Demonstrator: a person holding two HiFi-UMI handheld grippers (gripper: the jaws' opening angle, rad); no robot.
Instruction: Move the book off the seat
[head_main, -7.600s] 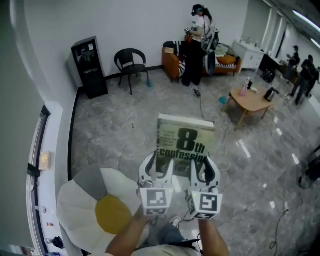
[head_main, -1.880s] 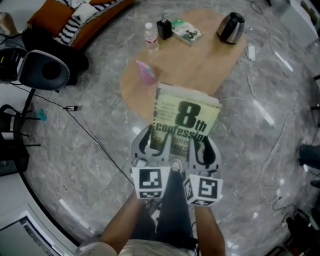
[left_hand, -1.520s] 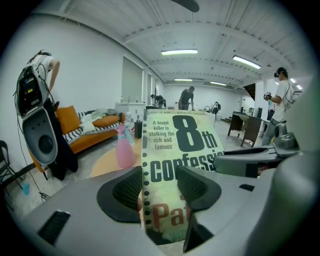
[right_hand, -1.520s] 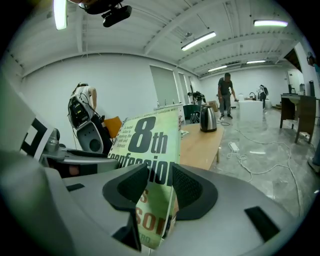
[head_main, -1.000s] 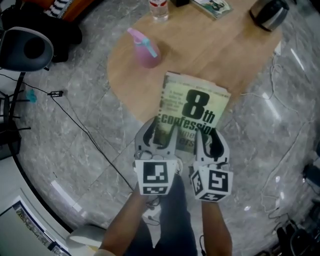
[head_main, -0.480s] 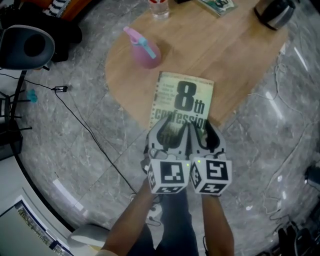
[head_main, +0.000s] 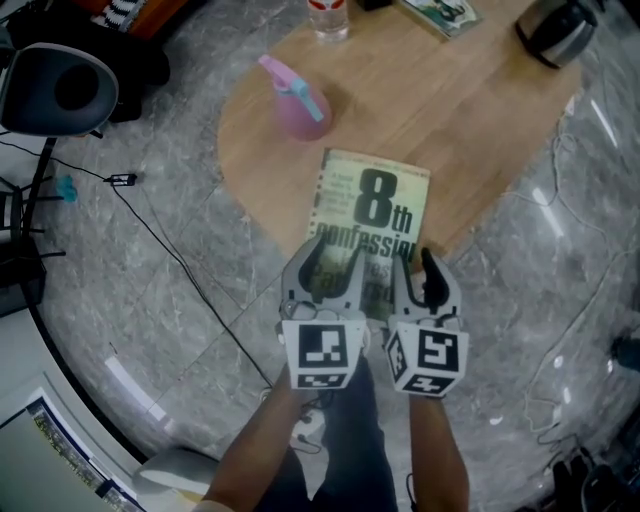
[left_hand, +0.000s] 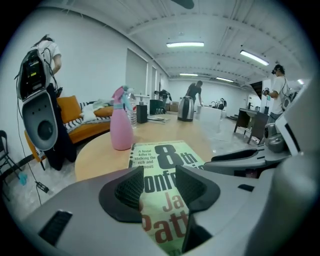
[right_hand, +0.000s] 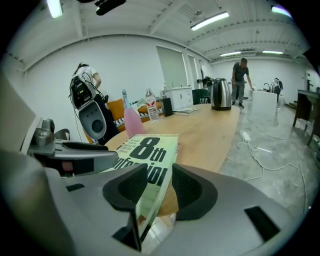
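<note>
The pale green paperback book (head_main: 375, 215) lies flat on the round wooden table (head_main: 460, 110), and its near end juts past the table's front edge. My left gripper (head_main: 325, 265) sits at the near left corner. In the left gripper view, the cover (left_hand: 165, 155) shows between its parted pads (left_hand: 131, 189), which do not pinch it. My right gripper (head_main: 415, 268) is at the near right corner. In the right gripper view, the book (right_hand: 147, 147) runs edge-on between the pads (right_hand: 187, 187), which press on it.
A pink spray bottle (head_main: 295, 100) stands on the table just beyond the book's far left corner. A water bottle (head_main: 328, 15), a booklet (head_main: 440, 10) and a kettle (head_main: 550, 30) sit at the far side. Cables (head_main: 150, 235) cross the marble floor. A grey device (head_main: 60, 90) stands at left.
The book came down from a tilted hold above the table to lie flat on it. The two grippers then drew slightly apart and back toward me.
</note>
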